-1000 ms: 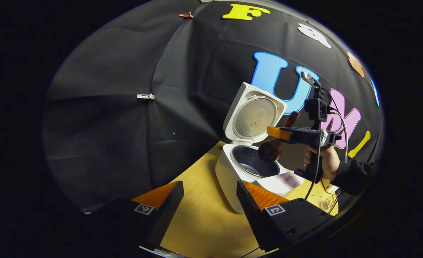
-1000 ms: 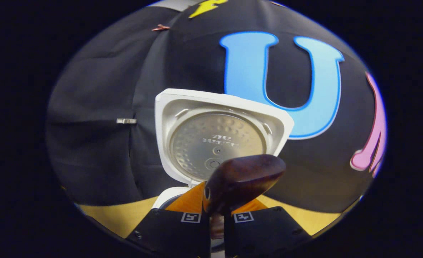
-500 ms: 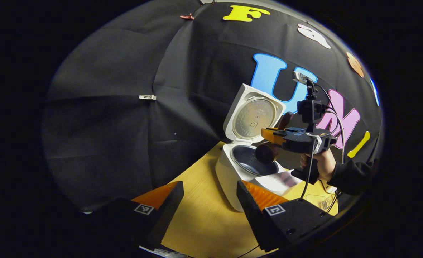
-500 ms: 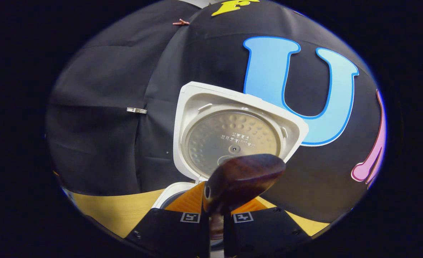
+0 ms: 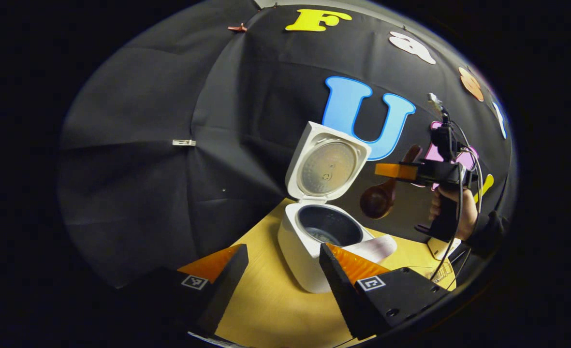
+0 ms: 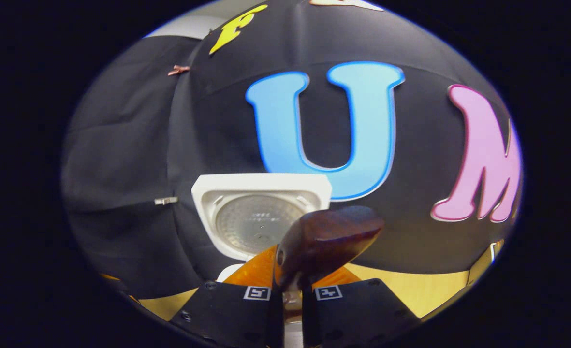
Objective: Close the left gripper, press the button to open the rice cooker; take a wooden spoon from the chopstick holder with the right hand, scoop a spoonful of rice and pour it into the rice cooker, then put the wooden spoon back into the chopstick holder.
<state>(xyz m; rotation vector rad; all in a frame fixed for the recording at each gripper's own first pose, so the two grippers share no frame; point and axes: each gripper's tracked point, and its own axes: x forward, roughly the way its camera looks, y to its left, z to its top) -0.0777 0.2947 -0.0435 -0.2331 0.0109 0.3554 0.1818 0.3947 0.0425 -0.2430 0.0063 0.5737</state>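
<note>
The wooden spoon (image 5: 382,195) is gripped by the right gripper (image 6: 292,290), right of the open rice cooker (image 5: 309,241). The left gripper (image 5: 283,263) is held open, nearer.

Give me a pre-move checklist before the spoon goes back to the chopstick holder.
1. Right gripper clamped on the wooden spoon: ok, handle pinched between both fingers.
2. Spoon bowl clear of the rice cooker: ok, it hangs in the air to the cooker's right.
3. Rice delivered: ok, pale grains lie at the bottom of the inner pot.
4. Spoon emptied: cannot tell, the inside of the bowl faces away.
5. Left gripper out of the path: ok, open, low over the table, holding nothing.
6. Route to the chopstick holder: cannot tell.
</note>
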